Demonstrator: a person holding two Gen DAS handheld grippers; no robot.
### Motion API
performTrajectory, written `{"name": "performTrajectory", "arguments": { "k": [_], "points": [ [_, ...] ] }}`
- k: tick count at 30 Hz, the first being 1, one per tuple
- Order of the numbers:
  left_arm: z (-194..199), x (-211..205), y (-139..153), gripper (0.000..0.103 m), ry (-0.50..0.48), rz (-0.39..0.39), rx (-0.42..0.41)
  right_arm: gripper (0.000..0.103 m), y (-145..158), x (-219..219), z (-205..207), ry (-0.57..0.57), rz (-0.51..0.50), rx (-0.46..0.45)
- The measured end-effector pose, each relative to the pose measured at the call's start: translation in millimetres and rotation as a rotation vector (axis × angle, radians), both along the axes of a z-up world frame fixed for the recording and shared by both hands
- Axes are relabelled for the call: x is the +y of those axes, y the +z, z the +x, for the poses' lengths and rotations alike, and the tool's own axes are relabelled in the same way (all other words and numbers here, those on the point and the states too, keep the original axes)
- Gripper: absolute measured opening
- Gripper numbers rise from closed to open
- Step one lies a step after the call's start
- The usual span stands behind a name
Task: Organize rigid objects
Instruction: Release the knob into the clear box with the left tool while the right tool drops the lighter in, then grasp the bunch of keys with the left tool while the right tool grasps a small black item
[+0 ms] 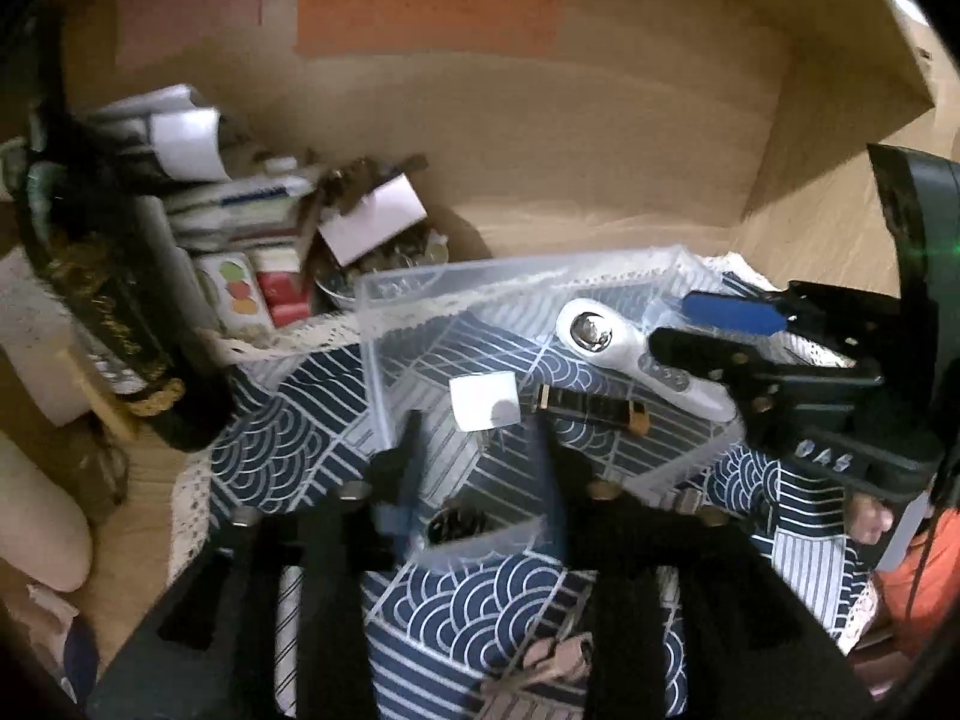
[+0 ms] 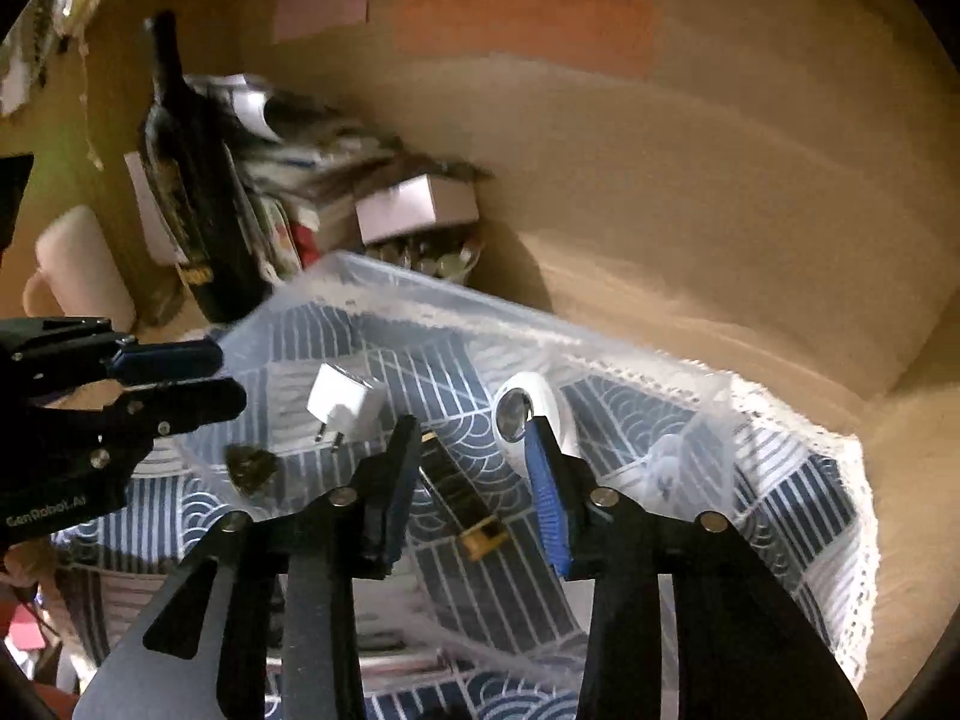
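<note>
A clear plastic bin (image 1: 420, 282) (image 2: 384, 282) sits on a navy patterned cloth. Inside lie a white charger plug (image 1: 483, 399) (image 2: 345, 402), a black and gold bar (image 1: 591, 405) (image 2: 462, 501), a white handheld device with a shiny round lens (image 1: 606, 339) (image 2: 531, 414) and a dark binder clip (image 1: 459, 525) (image 2: 249, 465). My left gripper (image 1: 474, 444) is open over the bin, nothing between its fingers. My right gripper (image 2: 471, 438) is open above the bar, its blue pad (image 2: 543, 492) touching the white device. In the left wrist view the right gripper (image 1: 708, 330) hovers over that device.
A dark bottle (image 1: 102, 276) (image 2: 192, 192) stands at the left. Behind the bin are stacked papers and boxes (image 1: 240, 210), a small white box (image 2: 414, 207) and a bowl of metal bits (image 2: 432, 261). A wooden wall (image 1: 540, 120) closes the back and right.
</note>
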State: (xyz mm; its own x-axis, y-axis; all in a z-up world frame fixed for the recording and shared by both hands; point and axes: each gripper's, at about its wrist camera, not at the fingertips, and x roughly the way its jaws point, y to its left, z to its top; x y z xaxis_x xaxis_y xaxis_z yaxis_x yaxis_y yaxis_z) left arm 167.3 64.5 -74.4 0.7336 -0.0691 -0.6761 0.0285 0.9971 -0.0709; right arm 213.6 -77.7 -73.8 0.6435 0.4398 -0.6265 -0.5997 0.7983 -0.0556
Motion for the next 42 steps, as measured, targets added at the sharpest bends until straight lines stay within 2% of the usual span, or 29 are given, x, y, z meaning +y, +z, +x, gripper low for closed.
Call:
{"name": "performTrajectory", "arguments": {
  "k": [1, 6, 13, 16, 24, 30, 36, 39, 41, 42],
  "points": [
    [-6, 0, 2, 0.05, 0.004, 0.005, -0.011, 0.039, 4, -4, -6, -0.007, 0.008, -0.014],
    [-28, -3, -3, 0.053, 0.001, 0.025, 0.005, 0.043, 12, -23, -34, -0.032, 0.029, -0.052],
    [-55, -7, -24, 0.063, -0.005, 0.024, 0.056, 0.046, 1, -51, -59, -0.098, 0.012, -0.016],
    [-61, -12, -39, 0.063, -0.021, 0.018, 0.105, 0.054, -10, -60, -65, -0.118, 0.03, 0.015],
    [-59, -30, -74, 0.063, -0.054, 0.01, 0.231, 0.054, -47, -72, -75, -0.137, -0.004, 0.122],
    [-50, -37, -78, 0.063, -0.071, 0.019, 0.239, 0.054, -66, -70, -69, -0.115, -0.043, 0.186],
    [-53, -39, -80, 0.06, -0.068, 0.027, 0.207, 0.054, -80, -66, -61, -0.081, -0.046, 0.238],
    [-57, -42, -80, 0.059, -0.074, 0.048, 0.192, 0.048, -84, -63, -60, -0.077, -0.055, 0.239],
    [-59, -43, -79, 0.05, -0.077, 0.048, 0.186, 0.033, -82, -62, -63, -0.062, -0.051, 0.237],
    [-59, -42, -78, 0.05, -0.082, 0.037, 0.185, 0.033, -81, -62, -64, -0.064, -0.052, 0.234]
  ]
}}
